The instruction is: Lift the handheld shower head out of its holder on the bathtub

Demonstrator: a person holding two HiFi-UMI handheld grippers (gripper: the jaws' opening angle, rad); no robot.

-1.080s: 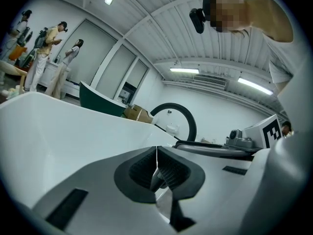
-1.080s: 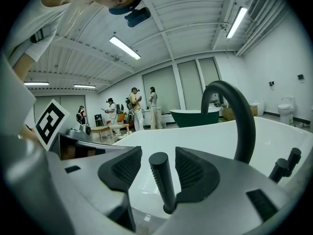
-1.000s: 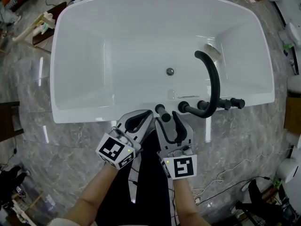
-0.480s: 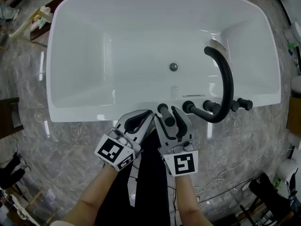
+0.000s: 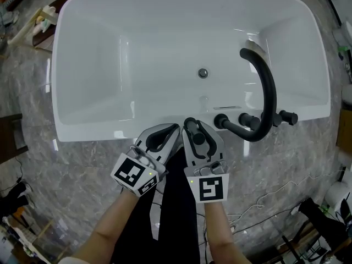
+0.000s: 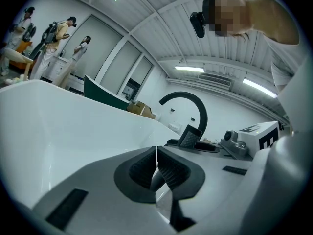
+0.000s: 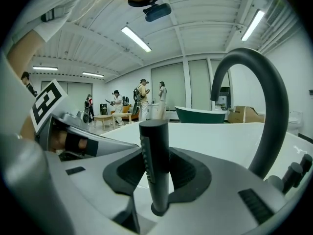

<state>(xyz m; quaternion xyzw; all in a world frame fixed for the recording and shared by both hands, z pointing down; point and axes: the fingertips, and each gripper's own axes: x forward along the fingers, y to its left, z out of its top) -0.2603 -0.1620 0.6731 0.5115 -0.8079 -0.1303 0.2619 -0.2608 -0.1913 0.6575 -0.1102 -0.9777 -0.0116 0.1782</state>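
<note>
The handheld shower head [image 5: 194,132], a black cylinder [image 7: 155,151], stands upright in its holder on the near rim of the white bathtub [image 5: 104,132]. My right gripper [image 5: 193,127] reaches over the rim. Its jaws have just been closing and now both pads press on the cylinder's sides [image 7: 155,168]. My left gripper [image 5: 175,129] lies just left of it at the rim, shut with its pads meeting and nothing between them [image 6: 156,155].
A tall black arched spout [image 5: 268,84] rises right of the shower head, with black knobs [image 5: 245,119] along the rim beside it. The tub drain [image 5: 203,73] is in the basin. Marble-patterned floor surrounds the tub. People stand far off [image 7: 143,99].
The right gripper's jaws have narrowed from wide apart onto the shower head. Both grippers have sunk slightly toward the rim. The left stays shut.
</note>
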